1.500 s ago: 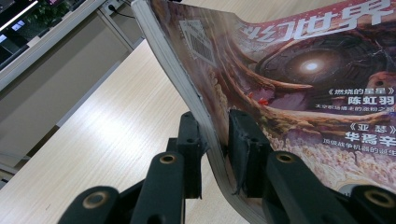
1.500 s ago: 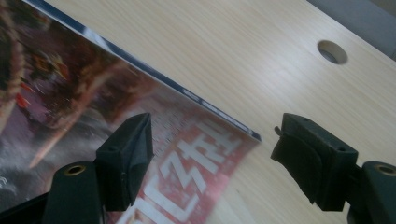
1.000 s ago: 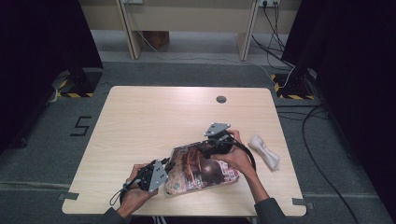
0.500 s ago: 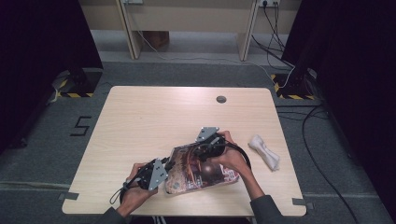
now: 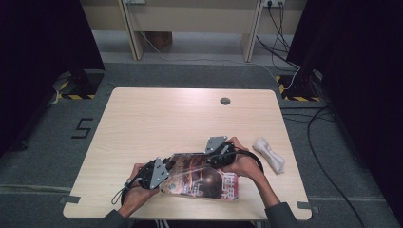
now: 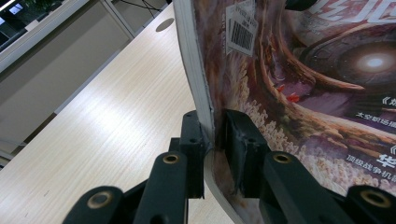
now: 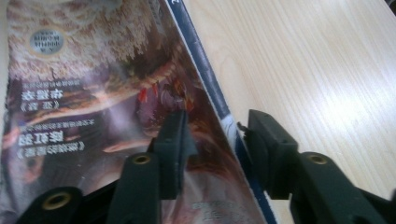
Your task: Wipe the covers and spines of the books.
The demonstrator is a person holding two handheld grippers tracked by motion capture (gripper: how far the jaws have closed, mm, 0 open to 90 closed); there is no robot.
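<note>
Two grippers on one magazine (image 5: 202,175), near the front edge of the table (image 5: 157,118). Left gripper (image 6: 214,142) clamped on the magazine's edge, pads pressing both sides. Right gripper (image 7: 215,144) just been closing, jaws astride the far corner with a gap on each side (not yet pinching). White cloth (image 5: 269,155) lying to the right, well apart, blocking nothing. Small round hole (image 5: 225,100) near the far edge. Light wood top; grey floor, cables (image 5: 328,156) at the right.
</note>
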